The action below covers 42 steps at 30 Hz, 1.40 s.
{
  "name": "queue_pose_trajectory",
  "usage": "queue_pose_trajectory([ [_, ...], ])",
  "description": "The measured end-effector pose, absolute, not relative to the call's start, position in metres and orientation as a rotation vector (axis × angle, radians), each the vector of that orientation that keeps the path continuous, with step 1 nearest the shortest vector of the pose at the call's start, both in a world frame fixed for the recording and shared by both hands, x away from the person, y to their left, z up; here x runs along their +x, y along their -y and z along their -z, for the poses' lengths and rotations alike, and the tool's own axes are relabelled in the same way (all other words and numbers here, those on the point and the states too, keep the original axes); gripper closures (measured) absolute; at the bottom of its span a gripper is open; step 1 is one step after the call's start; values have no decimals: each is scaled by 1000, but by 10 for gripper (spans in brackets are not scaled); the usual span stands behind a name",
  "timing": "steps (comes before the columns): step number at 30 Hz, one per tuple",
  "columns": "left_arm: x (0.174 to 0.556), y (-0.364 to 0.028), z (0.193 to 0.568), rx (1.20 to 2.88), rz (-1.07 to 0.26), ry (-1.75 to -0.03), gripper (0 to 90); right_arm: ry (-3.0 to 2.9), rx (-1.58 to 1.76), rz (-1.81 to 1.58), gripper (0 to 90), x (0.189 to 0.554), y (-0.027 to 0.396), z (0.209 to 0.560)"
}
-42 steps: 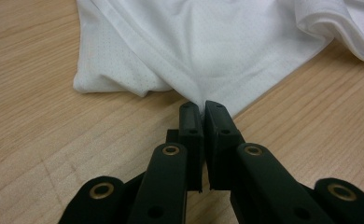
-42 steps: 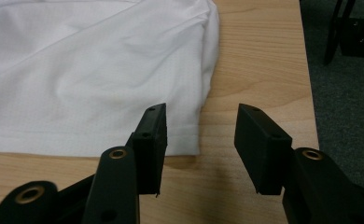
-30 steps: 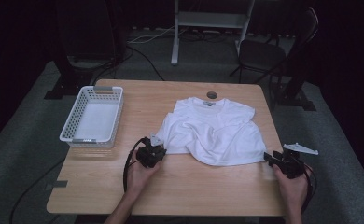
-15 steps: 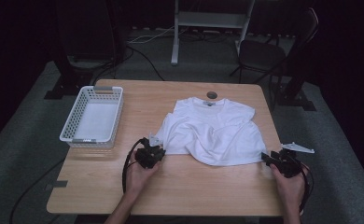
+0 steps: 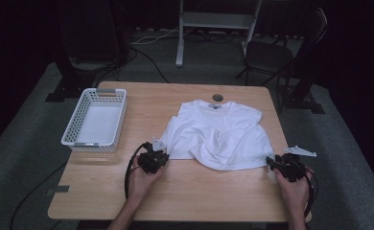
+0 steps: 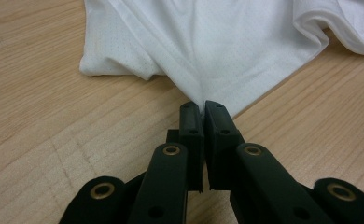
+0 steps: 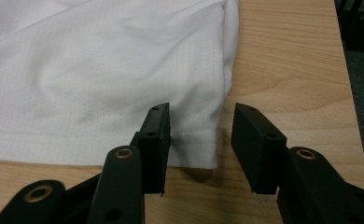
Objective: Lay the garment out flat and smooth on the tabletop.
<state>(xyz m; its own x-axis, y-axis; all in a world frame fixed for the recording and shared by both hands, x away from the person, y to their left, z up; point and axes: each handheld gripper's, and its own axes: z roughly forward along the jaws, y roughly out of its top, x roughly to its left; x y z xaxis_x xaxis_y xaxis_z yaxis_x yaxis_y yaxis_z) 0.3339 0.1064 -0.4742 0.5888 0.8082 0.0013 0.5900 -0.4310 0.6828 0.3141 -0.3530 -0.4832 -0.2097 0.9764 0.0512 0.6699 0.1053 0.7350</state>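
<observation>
My left tool (image 6: 203, 109) pinches one shirt (image 5: 218, 134) corner tight. My right tool (image 7: 199, 140) has just been closing around the other corner, not gripping yet. Soon I can lift.

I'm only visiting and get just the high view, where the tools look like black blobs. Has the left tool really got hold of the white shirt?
Observer: Yes. In the left gripper view the left tool is shut on the white shirt, pinching its hem.
Visitor: And the right one?
Observer: The right tool is open. Its jaws have just been closing, with the shirt's hem corner between them, not yet pressed.
Visitor: Is that corner crumpled?
Observer: No, it lies flat on the table, its stitched hem showing.
</observation>
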Motion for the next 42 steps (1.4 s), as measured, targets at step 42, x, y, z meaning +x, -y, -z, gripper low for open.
queue_pose_trajectory([
  [42, 333, -114, 473, 2165, -394, -1130, 876, -1973, 1591, -963, 835, 312, 350, 479],
])
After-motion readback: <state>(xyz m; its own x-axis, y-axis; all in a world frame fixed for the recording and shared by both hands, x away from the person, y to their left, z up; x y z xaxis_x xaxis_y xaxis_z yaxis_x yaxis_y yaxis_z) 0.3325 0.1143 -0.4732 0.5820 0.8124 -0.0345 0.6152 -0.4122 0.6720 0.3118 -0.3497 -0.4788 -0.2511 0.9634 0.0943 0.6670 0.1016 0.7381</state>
